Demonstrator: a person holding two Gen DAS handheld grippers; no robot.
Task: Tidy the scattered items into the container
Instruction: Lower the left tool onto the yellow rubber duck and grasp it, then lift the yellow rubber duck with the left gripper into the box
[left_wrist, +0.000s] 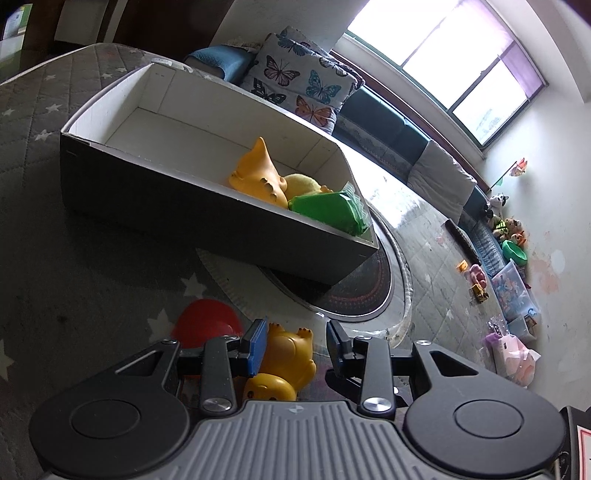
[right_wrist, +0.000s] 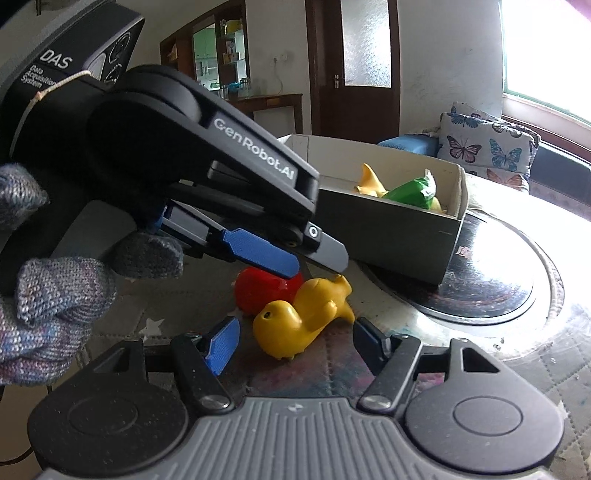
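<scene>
Your left claw stands wide open around the yellow toy animal on the table, gripping nothing; the red ball lies just beside it. Your right claw is also open and empty, near the same toy. The box behind already holds a yellow dinosaur and a green packet.

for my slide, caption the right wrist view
Open left gripper reaches toward a yellow toy beside the box.

Left tool reads "GenRobot.AI" (housing: "DAS Data Acquisition System").
</scene>
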